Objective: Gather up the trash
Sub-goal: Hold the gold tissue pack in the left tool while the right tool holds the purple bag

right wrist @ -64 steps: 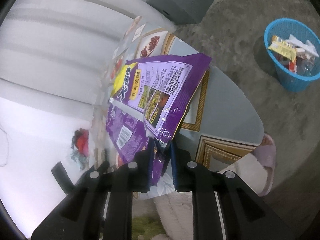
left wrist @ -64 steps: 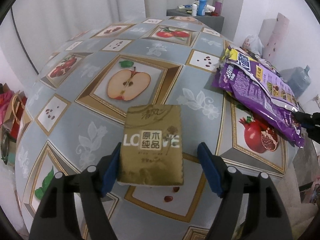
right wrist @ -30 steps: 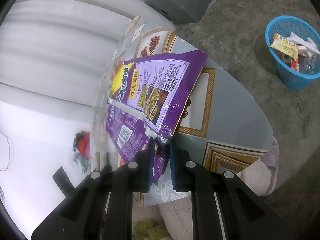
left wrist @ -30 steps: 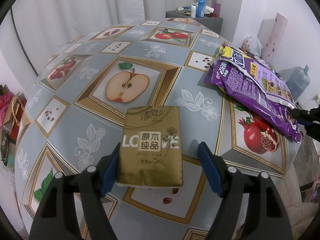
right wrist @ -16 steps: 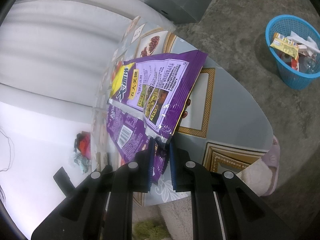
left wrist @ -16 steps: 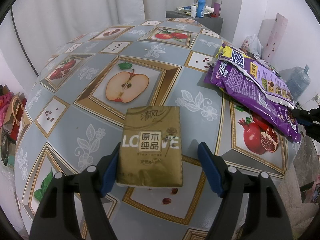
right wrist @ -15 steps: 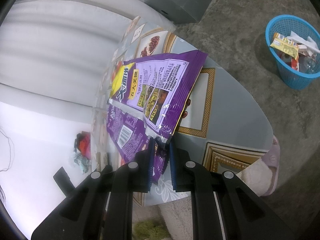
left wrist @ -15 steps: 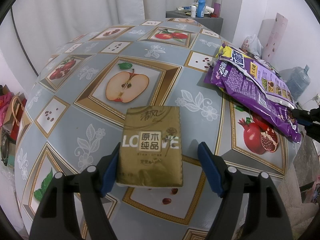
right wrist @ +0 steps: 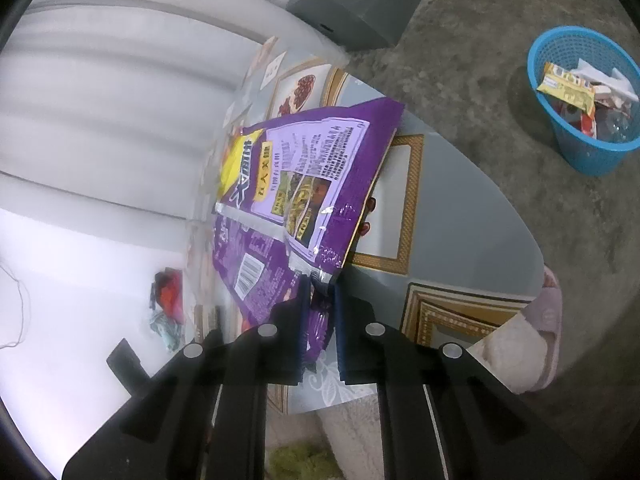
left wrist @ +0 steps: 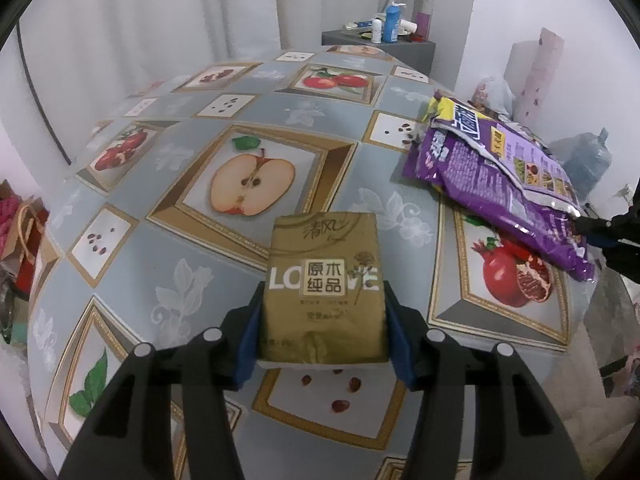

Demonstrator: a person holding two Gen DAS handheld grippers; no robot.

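Observation:
A gold tissue pack (left wrist: 325, 288) lies on the fruit-print tablecloth (left wrist: 168, 160). My left gripper (left wrist: 322, 326) is shut on its near end, blue pads against both sides. Purple snack bags (left wrist: 492, 172) lie at the table's right edge. My right gripper (right wrist: 319, 308) is shut on the corner of the purple snack bags (right wrist: 308, 176); it shows at the right in the left wrist view (left wrist: 608, 236). A blue basket (right wrist: 580, 104) with trash in it stands on the floor to the far right.
A dark grey cabinet (left wrist: 384, 46) with bottles stands behind the table. A water jug (left wrist: 588, 160) and a pink roll (left wrist: 536, 76) stand at the right wall. Bags (left wrist: 20, 232) lie on the floor at left. A slippered foot (right wrist: 536, 336) is near the table.
My left gripper has closed on the gold tissue pack, which it only straddled before. My right gripper still holds the purple bags, barely moved.

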